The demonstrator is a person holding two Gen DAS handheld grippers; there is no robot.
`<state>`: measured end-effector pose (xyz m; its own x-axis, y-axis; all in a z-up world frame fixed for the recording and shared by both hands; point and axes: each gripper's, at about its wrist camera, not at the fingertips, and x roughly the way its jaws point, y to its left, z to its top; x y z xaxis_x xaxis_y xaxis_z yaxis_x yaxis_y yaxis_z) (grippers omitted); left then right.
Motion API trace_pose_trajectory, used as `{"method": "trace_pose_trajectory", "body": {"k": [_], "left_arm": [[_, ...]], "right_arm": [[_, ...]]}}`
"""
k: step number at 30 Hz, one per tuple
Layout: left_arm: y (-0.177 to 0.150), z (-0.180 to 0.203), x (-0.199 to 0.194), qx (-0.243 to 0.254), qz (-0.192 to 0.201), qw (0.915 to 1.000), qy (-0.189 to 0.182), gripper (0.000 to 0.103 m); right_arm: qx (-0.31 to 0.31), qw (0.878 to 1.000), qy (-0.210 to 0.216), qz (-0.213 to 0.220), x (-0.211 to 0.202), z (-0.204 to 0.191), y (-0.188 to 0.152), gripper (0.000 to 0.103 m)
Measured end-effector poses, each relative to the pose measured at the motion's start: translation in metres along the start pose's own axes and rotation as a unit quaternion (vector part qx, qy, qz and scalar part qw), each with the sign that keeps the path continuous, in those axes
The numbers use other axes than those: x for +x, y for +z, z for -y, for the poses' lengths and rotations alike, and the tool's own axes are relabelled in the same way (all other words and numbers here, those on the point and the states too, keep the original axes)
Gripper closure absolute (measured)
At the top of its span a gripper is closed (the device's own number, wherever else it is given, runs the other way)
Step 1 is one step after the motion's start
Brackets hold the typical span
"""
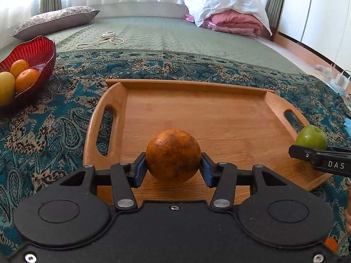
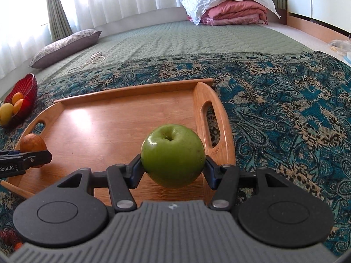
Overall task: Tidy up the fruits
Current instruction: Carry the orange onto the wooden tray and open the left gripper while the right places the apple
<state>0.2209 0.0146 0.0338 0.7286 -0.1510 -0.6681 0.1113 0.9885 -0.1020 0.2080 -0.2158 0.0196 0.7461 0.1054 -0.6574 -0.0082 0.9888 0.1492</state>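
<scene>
Carrying two fruits over the wooden tray [image 1: 219, 114]: left gripper [image 1: 173, 166] clenching the orange [image 1: 173, 155], right gripper [image 2: 173, 166] clenching the green apple [image 2: 172, 154]. Probably placing next; lowering onto bare wood, then releasing gently against rolling. Left view alone showing clearly the red bowl [image 1: 43, 50] at ten o'clock, holding more fruit; right view showing the apple's stem hollow.

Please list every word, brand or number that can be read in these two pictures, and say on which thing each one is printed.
"DAS": white letters on the black side of the right gripper, seen from the left wrist camera; its jaws hold the green apple.
"obot.AI": white letters on the side of the left gripper, cut off by the picture's left edge; its jaws hold the orange.
No other text can be read; the wooden tray carries none.
</scene>
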Motion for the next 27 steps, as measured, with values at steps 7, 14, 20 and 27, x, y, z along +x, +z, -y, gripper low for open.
{"method": "trace_pose_trajectory", "body": {"k": [7,14,20,27], "left_arm": [[-0.001,0.001,0.002,0.004,-0.003,1.0000,0.005,0.055],[-0.001,0.000,0.003,0.004,-0.005,1.0000,0.006,0.055],[-0.002,0.001,0.006,0.007,-0.008,0.9999,0.009,0.055],[-0.001,0.002,0.007,0.010,-0.009,0.9999,0.010,0.055]], "right_arm": [[-0.021,1.000,-0.012,-0.008,0.002,-0.009,-0.001,0.043],[-0.020,1.000,-0.009,-0.013,0.005,-0.009,-0.002,0.043],[-0.025,1.000,-0.009,-0.014,0.005,-0.010,-0.002,0.043],[-0.030,0.999,-0.013,-0.019,0.005,-0.012,-0.002,0.043]]}}
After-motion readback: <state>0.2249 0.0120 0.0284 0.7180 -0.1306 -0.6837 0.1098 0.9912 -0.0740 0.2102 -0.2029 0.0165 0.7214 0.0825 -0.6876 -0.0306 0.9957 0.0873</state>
